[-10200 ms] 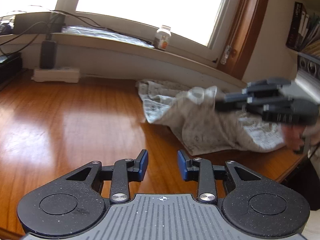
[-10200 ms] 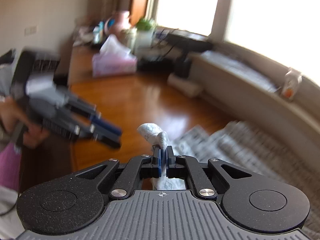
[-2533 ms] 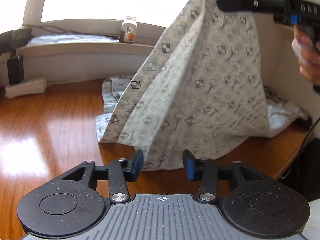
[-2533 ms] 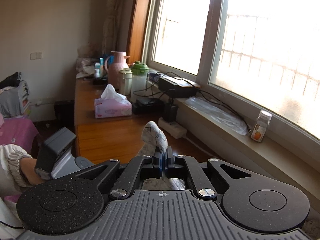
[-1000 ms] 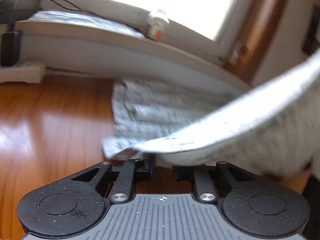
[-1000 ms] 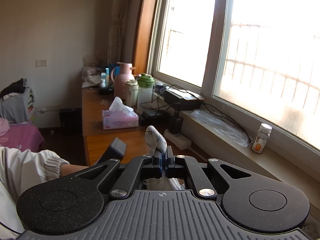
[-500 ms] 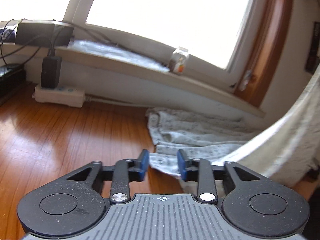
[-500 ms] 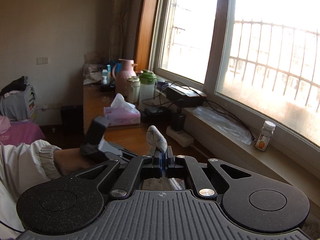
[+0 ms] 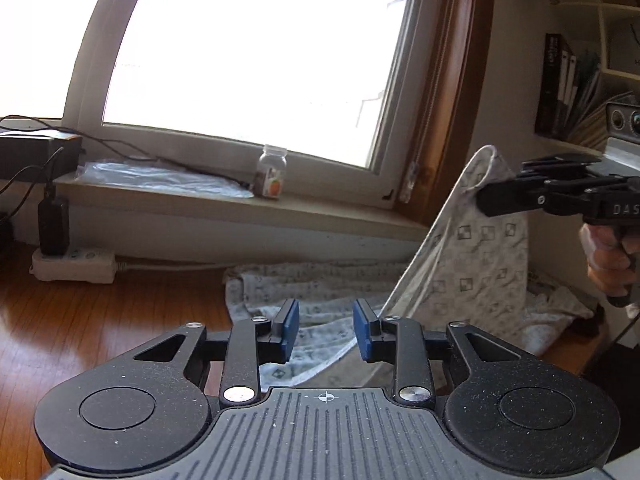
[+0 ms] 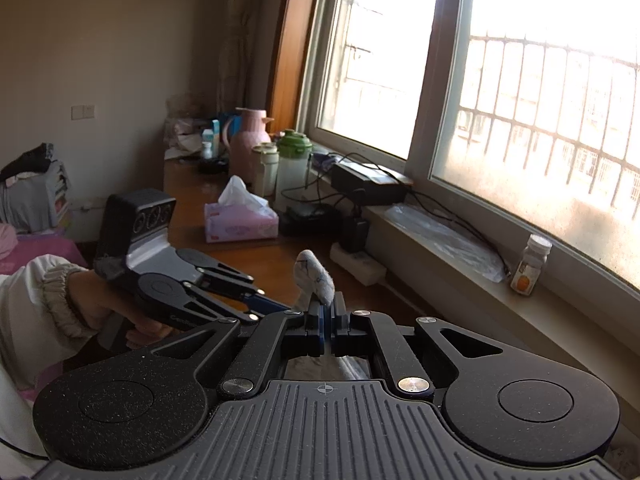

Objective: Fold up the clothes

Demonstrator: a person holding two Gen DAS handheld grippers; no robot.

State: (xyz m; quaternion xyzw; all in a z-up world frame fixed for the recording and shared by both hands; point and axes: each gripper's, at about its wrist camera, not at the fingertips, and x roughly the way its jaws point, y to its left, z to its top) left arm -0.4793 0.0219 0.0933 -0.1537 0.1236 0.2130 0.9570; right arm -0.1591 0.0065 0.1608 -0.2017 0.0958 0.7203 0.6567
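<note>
— Since the left gripper (image 9: 326, 334) was clamped on a hem of the patterned garment (image 9: 476, 264) a second ago, what has changed?

— Its jaws have just been opening, and nothing is pressed between the blue pads (image 9: 290, 330) now. They stand apart with bare air in the gap. A hem of the cloth runs below and behind them, down to the wooden table (image 9: 100, 320).

— So where does the garment lie relative to that claw?

— Ahead and to the right. Part is spread flat on the table just beyond the fingertips; the rest rises in a slanted sheet up to the right gripper (image 9: 486, 200), which is held high at the right edge of the view by a hand (image 9: 610, 256).

— And the right one?

— Clenched on the cloth, as in every earlier frame. In its own view a small tuft of the fabric (image 10: 314, 276) pokes up from the closed right claw (image 10: 326, 320).

— Anything farther back?

— A pill bottle (image 9: 273, 172) on the sill (image 9: 320, 210), now seen lower against the window than before.
</note>
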